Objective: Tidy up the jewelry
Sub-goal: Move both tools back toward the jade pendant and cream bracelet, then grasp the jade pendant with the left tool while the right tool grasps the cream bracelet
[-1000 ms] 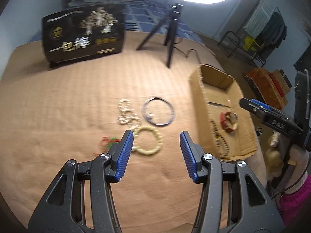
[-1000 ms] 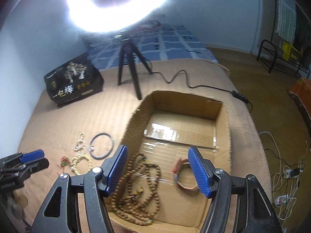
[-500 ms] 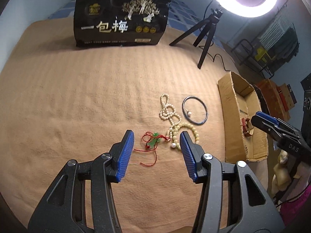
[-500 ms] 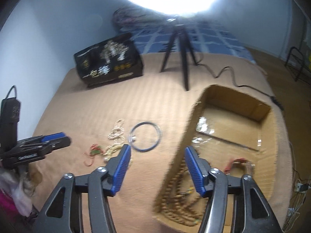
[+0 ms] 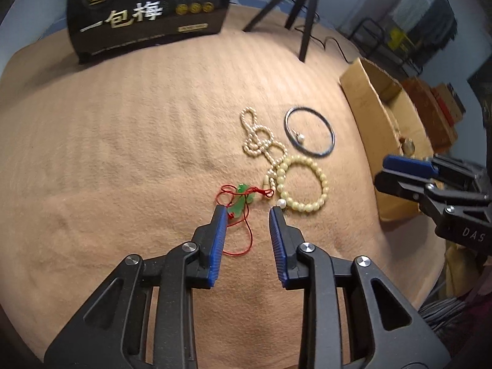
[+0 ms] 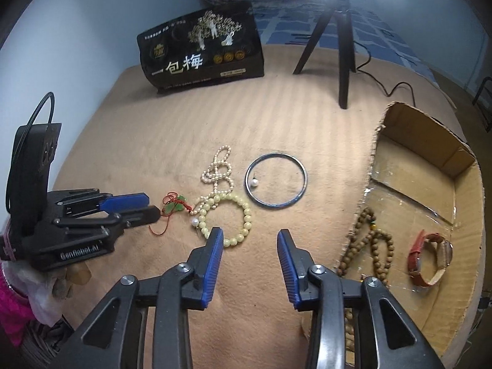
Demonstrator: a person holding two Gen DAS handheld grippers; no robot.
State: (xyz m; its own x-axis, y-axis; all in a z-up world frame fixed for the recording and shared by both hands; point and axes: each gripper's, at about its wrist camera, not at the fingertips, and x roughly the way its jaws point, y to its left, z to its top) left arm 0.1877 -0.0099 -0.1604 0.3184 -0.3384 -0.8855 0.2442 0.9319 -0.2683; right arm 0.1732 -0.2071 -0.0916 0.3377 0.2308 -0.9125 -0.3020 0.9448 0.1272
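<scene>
Surface: tan ribbed blanket [image 6: 160, 141] on a bed, all loose jewelry lying on it.
Left gripper [image 5: 248, 211]: jaws have just been closing and stand partly apart, tips low over the green pendant [image 5: 241, 200]; the pendant's upper part and its red cord [image 5: 243, 240] lie between the blue pads, pads not yet pressing on either.
Green pendant: leftmost piece of the group, its red knot reaching right to just beside the yellow bead bracelet [image 6: 226, 220].
Pearl necklace [image 6: 218, 169]: looped behind the pendant, its lower end running down to touch the yellow bracelet's left rim.
Yellow bead bracelet: flat ring, a single white pearl just beside its lower-left edge.
Right gripper [image 6: 249, 234]: jaws have just been closing, now about a third apart, nothing held; left pad's tip overlaps the bracelet's near rim in the right wrist view, contact not clear.
Dark bangle [image 6: 276, 184]: right of the necklace, apart from the bracelet, a small pearl inside its ring.
Cardboard box [image 6: 461, 184]: far right, open top, holding a brown wooden bead string [image 6: 373, 246] and a red-strapped watch [image 6: 430, 259].
Background: black printed package [image 6: 203, 49] at the far edge, tripod [image 6: 335, 40] to its right.
</scene>
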